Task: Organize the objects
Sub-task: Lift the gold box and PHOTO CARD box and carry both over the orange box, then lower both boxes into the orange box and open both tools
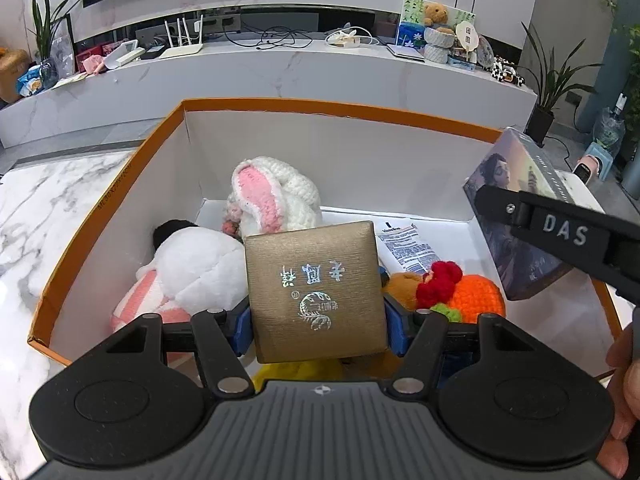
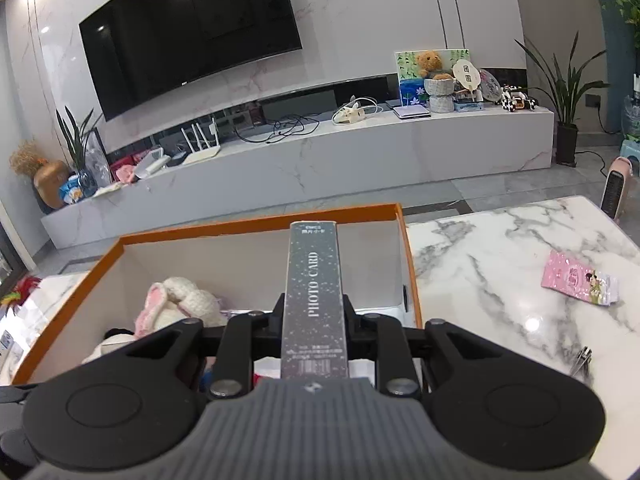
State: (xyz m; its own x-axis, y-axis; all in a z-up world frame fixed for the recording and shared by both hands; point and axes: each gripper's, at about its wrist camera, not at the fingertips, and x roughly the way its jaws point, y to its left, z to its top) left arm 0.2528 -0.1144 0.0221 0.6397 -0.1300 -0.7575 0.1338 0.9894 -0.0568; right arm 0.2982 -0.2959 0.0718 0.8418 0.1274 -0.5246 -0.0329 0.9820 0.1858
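Note:
My left gripper is shut on a gold square box and holds it above the inside of the orange-rimmed cardboard box. In that box lie a white and pink knitted bunny, a white plush, an orange knitted toy with a red flower and a leaflet. My right gripper is shut on a photo card box, held on edge over the orange-rimmed box. The photo card box also shows at the right of the left wrist view.
The box stands on a marble table. On the table to the right lie a pink packet and a small metal clip. Beyond are a white TV bench and a small heater on the floor.

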